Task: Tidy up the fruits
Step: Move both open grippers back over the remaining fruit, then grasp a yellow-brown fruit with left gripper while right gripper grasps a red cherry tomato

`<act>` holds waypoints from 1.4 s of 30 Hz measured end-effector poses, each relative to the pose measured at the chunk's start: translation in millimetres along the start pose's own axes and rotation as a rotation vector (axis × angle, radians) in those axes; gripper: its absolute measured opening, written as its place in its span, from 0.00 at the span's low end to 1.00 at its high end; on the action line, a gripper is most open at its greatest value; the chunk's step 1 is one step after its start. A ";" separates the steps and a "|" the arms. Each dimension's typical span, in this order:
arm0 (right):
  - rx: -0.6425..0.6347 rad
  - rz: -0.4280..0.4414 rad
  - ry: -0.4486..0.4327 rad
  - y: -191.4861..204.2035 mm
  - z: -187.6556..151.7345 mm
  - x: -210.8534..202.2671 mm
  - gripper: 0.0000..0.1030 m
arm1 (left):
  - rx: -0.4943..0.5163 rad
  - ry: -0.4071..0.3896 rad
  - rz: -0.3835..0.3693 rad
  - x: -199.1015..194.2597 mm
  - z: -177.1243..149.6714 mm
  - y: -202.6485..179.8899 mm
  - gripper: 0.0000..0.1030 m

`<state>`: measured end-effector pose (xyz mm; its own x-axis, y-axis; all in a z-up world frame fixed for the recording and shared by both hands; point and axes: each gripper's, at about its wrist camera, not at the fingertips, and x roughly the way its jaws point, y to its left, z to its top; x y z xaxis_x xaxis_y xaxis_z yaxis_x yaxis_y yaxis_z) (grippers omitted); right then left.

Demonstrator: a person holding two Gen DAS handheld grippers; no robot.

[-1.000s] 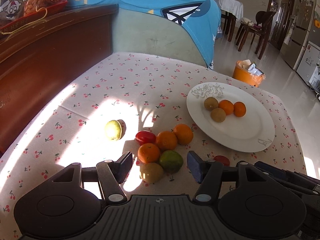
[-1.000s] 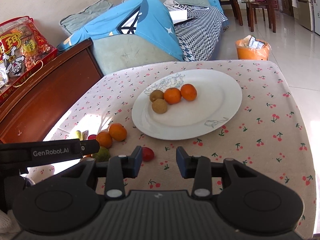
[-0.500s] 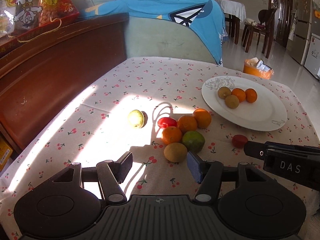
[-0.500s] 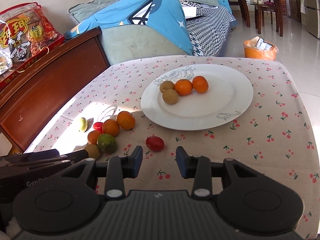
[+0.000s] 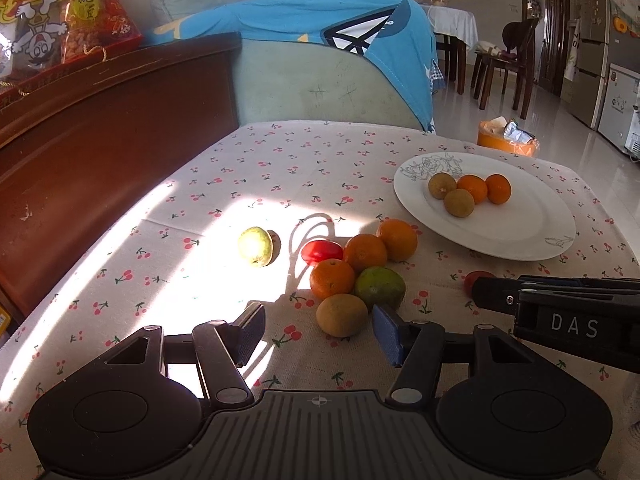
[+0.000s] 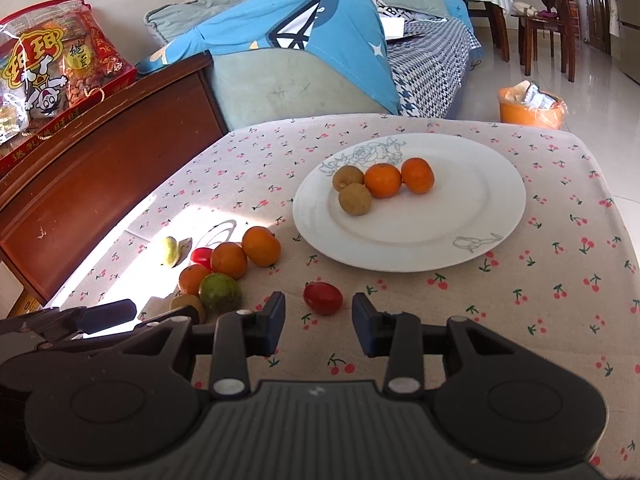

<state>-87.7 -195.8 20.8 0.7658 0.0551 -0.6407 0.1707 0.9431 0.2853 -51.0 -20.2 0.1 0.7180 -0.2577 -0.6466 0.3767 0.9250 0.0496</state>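
Note:
A white plate point(image 5: 516, 236) point(image 6: 460, 240) on the cherry-print tablecloth holds two brown fruits and two oranges. Loose on the cloth lie a cluster of three oranges point(image 5: 364, 252), a green citrus point(image 5: 379, 286), a brown fruit point(image 5: 341, 314), a red tomato point(image 5: 321, 251) and a yellow-green fruit point(image 5: 255, 246). A second red tomato point(image 6: 322, 298) lies apart, near the plate. My left gripper point(image 5: 318, 332) is open and empty, just in front of the brown fruit. My right gripper point(image 6: 319, 322) is open and empty, just in front of the second tomato.
A dark wooden cabinet point(image 5: 100, 128) with a red snack bag point(image 5: 60, 12) runs along the table's left side. A sofa with a blue cover point(image 5: 320, 40) stands behind the table. An orange bin point(image 5: 506, 138) sits on the floor, far right.
Both grippers have drawn back toward me and stayed open. The left one now sits in front of the fruit cluster, and the right one lines up behind the lone tomato.

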 end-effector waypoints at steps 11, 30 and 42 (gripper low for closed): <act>-0.002 -0.016 0.004 -1.1 0.0 9.9 0.37 | -0.004 0.020 -0.025 12.5 -2.7 -1.5 0.46; -0.009 -0.036 -0.006 -2.0 -0.1 13.4 0.21 | -0.008 0.020 -0.060 12.3 -1.7 -3.8 0.26; -0.024 -0.037 -0.029 0.3 0.5 -2.2 0.16 | -0.073 0.014 -0.057 -2.7 7.3 4.7 0.26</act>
<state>-89.0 -195.8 22.7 0.7768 0.0113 -0.6296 0.1842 0.9520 0.2443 -46.9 -17.1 7.6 0.6882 -0.3067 -0.6575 0.3723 0.9271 -0.0428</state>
